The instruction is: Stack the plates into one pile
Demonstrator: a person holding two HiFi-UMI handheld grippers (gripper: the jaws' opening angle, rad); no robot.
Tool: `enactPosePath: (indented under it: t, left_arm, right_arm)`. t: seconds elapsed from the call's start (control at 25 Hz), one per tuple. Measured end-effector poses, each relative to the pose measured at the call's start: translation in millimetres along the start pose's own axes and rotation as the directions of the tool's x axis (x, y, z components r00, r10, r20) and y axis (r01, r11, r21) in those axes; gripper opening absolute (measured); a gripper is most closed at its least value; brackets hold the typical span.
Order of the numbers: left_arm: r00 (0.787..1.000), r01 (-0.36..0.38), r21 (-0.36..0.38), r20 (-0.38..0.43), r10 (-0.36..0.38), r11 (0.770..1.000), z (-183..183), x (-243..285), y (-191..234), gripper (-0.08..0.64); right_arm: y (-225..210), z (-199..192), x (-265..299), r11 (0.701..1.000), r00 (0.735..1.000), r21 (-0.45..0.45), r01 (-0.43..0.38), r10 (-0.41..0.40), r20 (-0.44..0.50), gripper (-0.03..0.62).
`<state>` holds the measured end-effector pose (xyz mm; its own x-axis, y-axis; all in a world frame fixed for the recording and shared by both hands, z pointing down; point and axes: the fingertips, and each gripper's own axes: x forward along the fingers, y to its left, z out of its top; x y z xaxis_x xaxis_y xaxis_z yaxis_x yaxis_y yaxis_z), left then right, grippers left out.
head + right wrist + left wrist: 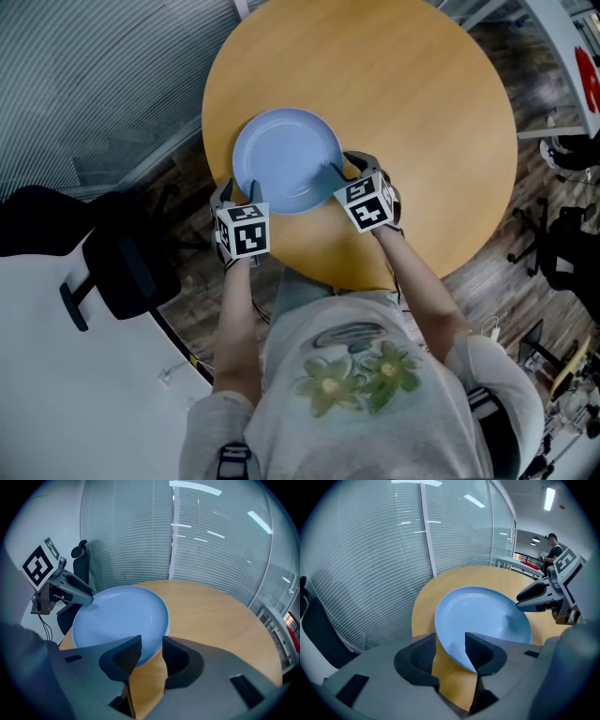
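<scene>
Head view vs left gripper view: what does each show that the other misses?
Head view only: the wearer's flowered shirt and the wood floor. Left gripper view only: a distant bystander, a ceiling light, and the left gripper seen from behind its jaws, which stand apart around the plate's rim. Both: blue plate, round table, right gripper at the plate's opposite edge.
</scene>
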<state>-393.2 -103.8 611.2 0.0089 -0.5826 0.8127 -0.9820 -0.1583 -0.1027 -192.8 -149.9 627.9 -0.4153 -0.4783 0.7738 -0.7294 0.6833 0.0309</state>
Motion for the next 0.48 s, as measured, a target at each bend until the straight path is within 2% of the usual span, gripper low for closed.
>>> enactPosePath:
  t: [0.12,0.24,0.32,0.48]
  left_arm:
    - [0.998,0.005,0.002,0.066,-0.005,1.0,16,-12,-5,0.206]
    - [0.987,0.028,-0.001,0.155,-0.027,1.0,31,-26,-13,0.204]
    - [0.972,0.041,-0.009,0.231,-0.038,0.999,43,-37,-18,0.195]
    - [0.931,0.078,-0.011,0.358,-0.069,0.997,65,-63,-34,0.079]
  right_arm:
    - [1,15,-12,1.0,0.996,0.019,-0.006,0.005,0.089,0.146]
    - [12,32,-27,0.998,0.984,0.036,-0.056,0.049,0.173,0.143]
    - [22,41,-35,0.994,0.971,0.028,-0.106,0.097,0.218,0.127]
    - [40,56,-59,0.978,0.933,-0.008,-0.208,0.201,0.299,0.088]
